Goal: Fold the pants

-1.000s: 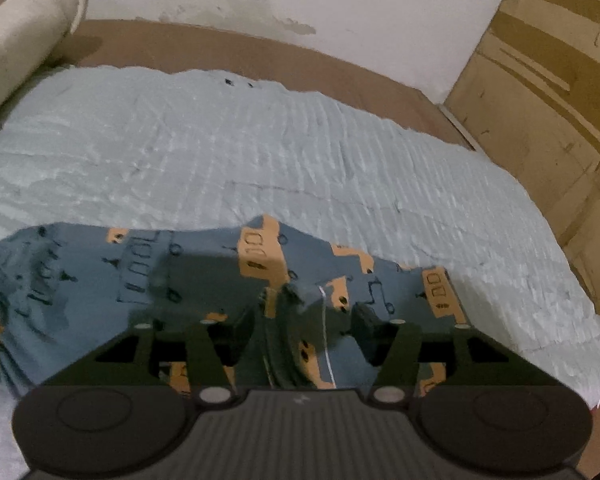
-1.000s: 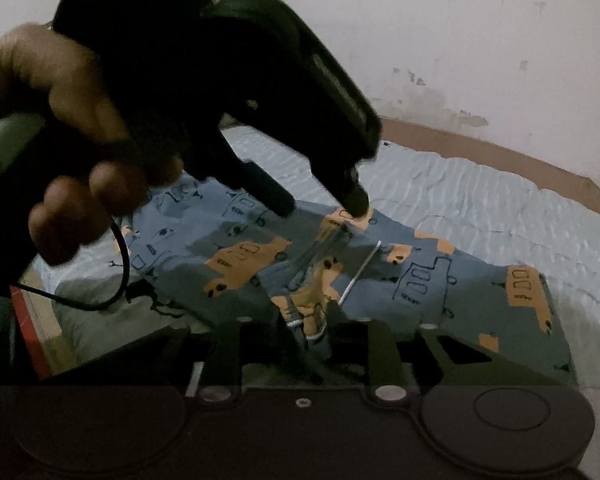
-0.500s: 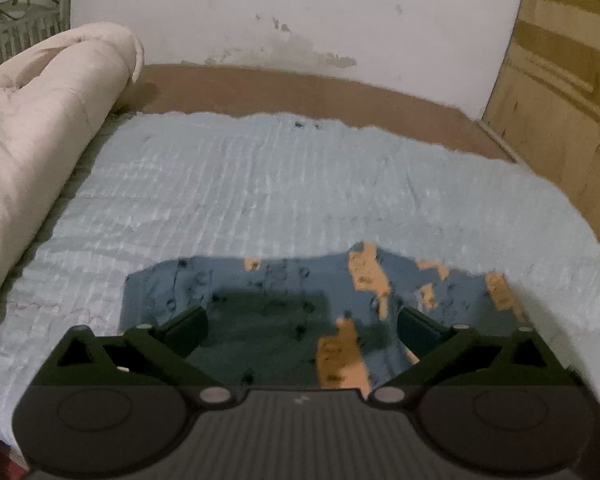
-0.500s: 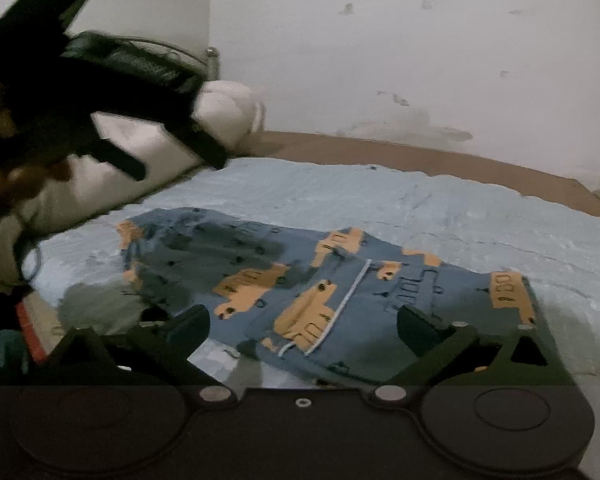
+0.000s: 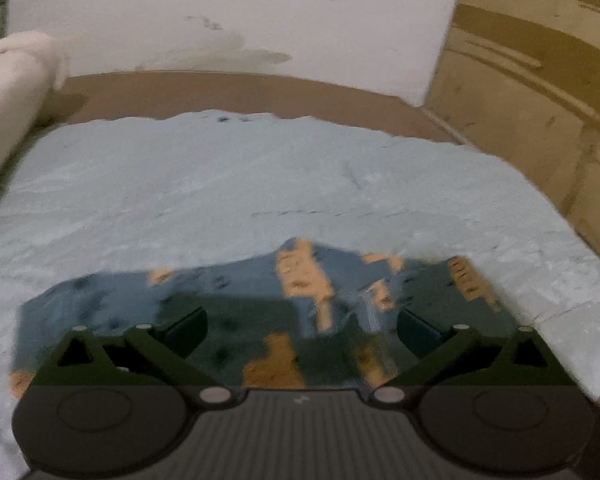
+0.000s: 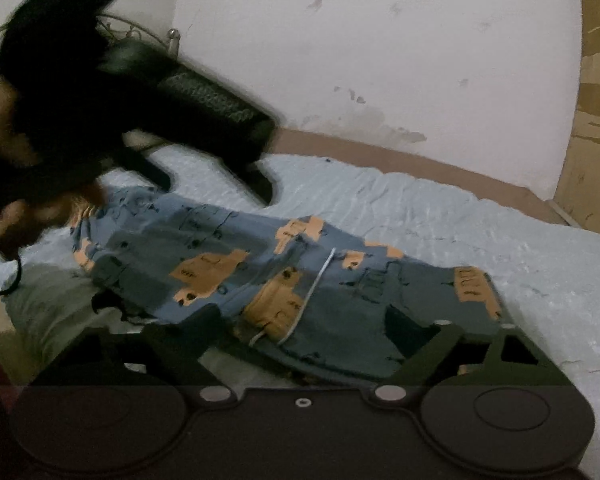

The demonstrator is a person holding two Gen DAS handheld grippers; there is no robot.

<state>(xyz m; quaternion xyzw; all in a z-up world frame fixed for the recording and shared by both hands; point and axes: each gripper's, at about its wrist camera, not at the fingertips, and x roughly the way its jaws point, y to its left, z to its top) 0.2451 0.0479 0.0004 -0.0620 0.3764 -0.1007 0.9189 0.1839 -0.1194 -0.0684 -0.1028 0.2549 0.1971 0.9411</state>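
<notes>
- Pants (image 6: 260,272), blue with orange vehicle print, lie flat on my light-blue bedspread (image 5: 228,184).
- My left gripper (image 5: 302,326) hovers above them, fingers spread wide, empty.
- My right gripper (image 6: 304,330): likewise wide, empty.
- Rolled cream blanket (image 5: 8,92) at bedspread's left edge.

Bare quilt (image 5: 228,184) beyond; rolled blanket (image 5: 8,92) flanks left.

left claw (image 5: 302,326) spread, right claw (image 6: 306,326) spread
</notes>
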